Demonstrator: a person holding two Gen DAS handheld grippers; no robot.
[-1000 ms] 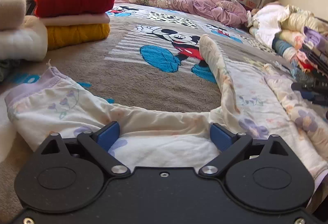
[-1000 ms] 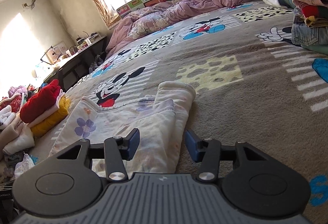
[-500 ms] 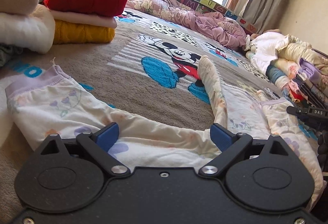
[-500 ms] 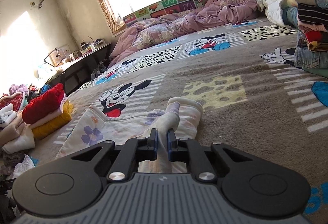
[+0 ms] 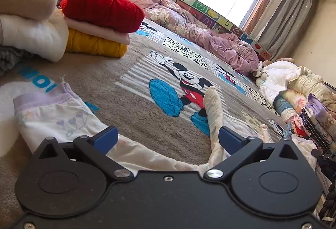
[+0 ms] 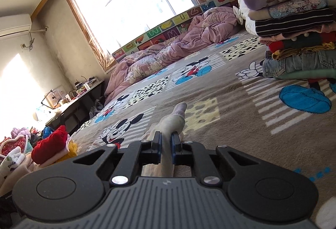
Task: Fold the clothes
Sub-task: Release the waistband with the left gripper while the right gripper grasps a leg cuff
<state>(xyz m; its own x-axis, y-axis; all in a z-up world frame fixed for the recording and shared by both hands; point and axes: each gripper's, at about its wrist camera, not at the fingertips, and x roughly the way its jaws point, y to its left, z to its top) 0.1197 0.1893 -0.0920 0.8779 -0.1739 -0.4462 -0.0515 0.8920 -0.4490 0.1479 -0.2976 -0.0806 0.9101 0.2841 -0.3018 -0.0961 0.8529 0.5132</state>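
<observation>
Cream floral pyjama trousers [image 5: 63, 122] with a lilac waistband lie on the cartoon-mouse blanket [image 5: 130, 73]. One leg [image 5: 214, 111] rises in a ridge toward the right. My left gripper [image 5: 167, 137] hovers open just above the trousers, its blue pads wide apart with cloth beneath them. In the right wrist view my right gripper [image 6: 166, 142] is shut on a bunched fold of the same cream trouser leg [image 6: 174, 122], lifted off the blanket [image 6: 231, 124].
Folded red, pink and yellow knits [image 5: 98, 25] and white plush bundles [image 5: 29, 31] stack at the left. A tall pile of folded clothes [image 6: 298, 36] stands at the right. A rumpled pink quilt [image 5: 210, 38] lies under the window. A desk [image 6: 79, 101] lines the wall.
My right gripper went from open over the trouser leg to shut on it, and has lifted the cloth. My left gripper stayed open and tilted while rising a little.
</observation>
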